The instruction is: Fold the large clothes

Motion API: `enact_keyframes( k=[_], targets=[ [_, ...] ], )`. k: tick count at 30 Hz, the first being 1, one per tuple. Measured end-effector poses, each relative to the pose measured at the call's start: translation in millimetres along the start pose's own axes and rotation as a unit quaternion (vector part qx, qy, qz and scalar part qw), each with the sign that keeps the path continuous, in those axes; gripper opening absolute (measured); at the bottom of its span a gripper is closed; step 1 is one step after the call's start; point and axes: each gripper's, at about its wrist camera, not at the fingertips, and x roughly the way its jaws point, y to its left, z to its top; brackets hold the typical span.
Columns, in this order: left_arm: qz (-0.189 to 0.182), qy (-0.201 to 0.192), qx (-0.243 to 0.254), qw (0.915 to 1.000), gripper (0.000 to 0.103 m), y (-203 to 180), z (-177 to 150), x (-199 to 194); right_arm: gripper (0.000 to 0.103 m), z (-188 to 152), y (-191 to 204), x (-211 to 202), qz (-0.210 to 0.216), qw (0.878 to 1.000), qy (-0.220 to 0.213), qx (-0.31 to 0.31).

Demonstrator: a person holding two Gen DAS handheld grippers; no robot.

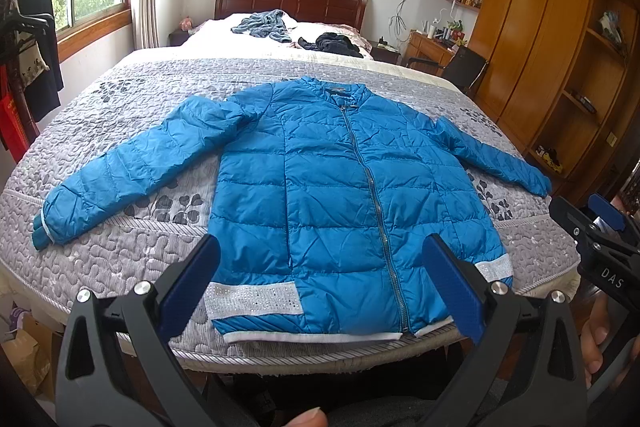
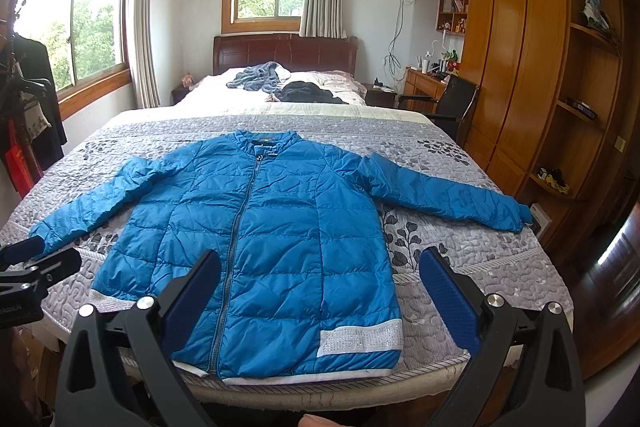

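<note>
Blue quilted zip jacket (image 1: 344, 195), one, flat on grey patterned bed quilt (image 1: 120, 131), both sleeves spread. Left tool (image 1: 320, 287) and right tool (image 2: 320, 291): spread wide, empty.

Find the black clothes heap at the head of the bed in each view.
Left wrist: black heap upper centre, right of the grey blanket.
Right wrist: black heap centre, above the blue jacket.
Shared landmark: dark wooden headboard behind it.

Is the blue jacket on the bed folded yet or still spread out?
Spread out. The blue jacket lies flat, front up and zipped, on the bed, with both sleeves stretched out to the sides.
</note>
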Motion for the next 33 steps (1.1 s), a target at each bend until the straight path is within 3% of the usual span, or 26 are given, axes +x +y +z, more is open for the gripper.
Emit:
enact_keyframes(
  k=[33],
  targets=[
    [0.002, -0.003, 0.001, 1.0, 0.1, -0.2, 0.3, -0.9, 0.099, 0.0, 0.1, 0.1, 0.0, 1.0, 0.0, -0.001]
  ],
)
